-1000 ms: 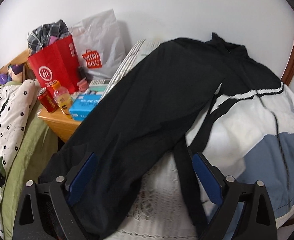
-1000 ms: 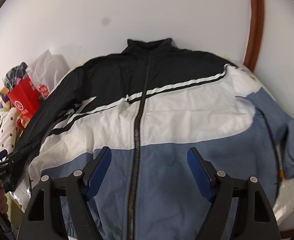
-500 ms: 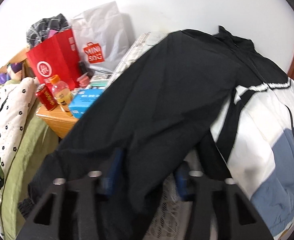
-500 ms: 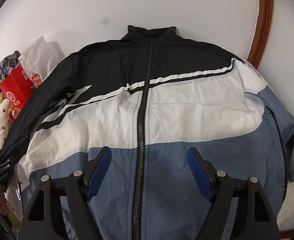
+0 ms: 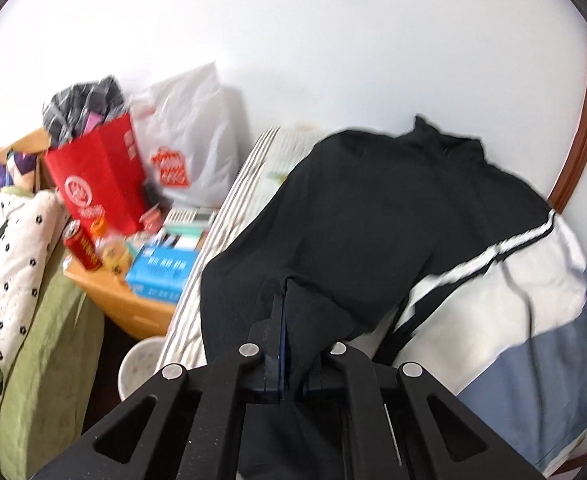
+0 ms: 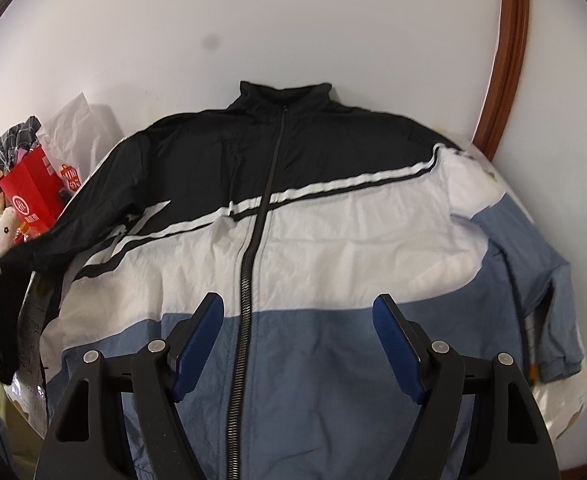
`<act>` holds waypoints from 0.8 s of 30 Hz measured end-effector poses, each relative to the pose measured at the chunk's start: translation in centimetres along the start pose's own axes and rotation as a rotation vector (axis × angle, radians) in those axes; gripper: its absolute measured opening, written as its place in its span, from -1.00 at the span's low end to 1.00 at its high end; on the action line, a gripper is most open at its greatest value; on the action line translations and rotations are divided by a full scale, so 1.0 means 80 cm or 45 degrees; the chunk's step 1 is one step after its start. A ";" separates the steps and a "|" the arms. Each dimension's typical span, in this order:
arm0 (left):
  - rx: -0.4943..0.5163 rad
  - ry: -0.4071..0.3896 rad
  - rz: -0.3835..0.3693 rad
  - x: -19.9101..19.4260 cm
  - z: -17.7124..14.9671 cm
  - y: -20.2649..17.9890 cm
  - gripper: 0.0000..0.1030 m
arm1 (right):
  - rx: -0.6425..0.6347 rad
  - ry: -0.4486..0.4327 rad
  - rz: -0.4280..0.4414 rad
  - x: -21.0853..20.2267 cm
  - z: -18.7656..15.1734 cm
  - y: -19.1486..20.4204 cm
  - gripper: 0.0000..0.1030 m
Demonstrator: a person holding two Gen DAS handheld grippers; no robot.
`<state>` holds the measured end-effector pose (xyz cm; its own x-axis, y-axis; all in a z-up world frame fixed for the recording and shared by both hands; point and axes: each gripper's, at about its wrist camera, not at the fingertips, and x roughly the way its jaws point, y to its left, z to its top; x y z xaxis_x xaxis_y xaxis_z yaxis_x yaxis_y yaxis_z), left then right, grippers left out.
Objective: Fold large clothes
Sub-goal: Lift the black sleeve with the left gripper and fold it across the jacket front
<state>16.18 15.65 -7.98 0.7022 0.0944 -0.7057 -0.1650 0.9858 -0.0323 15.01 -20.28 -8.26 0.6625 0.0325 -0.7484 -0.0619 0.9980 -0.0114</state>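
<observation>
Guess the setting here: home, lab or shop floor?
Most likely a lived-in bedroom. The jacket lies spread on what looks like a bed with a striped mattress. Beside it a small wooden bedside table is crowded with a drink can, boxes and a red shopping bag.

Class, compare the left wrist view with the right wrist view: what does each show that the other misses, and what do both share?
Only the left wrist view shows the left gripper shut on the jacket's black sleeve, plus the blue box and red can on the bedside table. Only the right wrist view shows the open right gripper, the full zipper and the blue sleeve. Both show the jacket and red bag.
</observation>
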 end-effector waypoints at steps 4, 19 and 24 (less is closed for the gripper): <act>0.032 -0.044 -0.039 -0.006 0.034 -0.038 -0.90 | -0.002 -0.026 -0.004 -0.006 0.013 -0.020 0.47; 0.199 -0.051 -0.228 0.035 0.116 -0.205 -0.90 | 0.042 -0.044 -0.039 0.032 0.050 -0.101 0.47; 0.256 -0.035 -0.279 0.055 0.124 -0.257 -0.90 | 0.065 -0.035 -0.044 0.050 0.053 -0.127 0.47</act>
<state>29.56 -2.82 -3.39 0.7250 -0.1228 -0.6777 0.1311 0.9906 -0.0392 21.47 -30.09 -8.36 0.6837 -0.0016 -0.7297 -0.0007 1.0000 -0.0028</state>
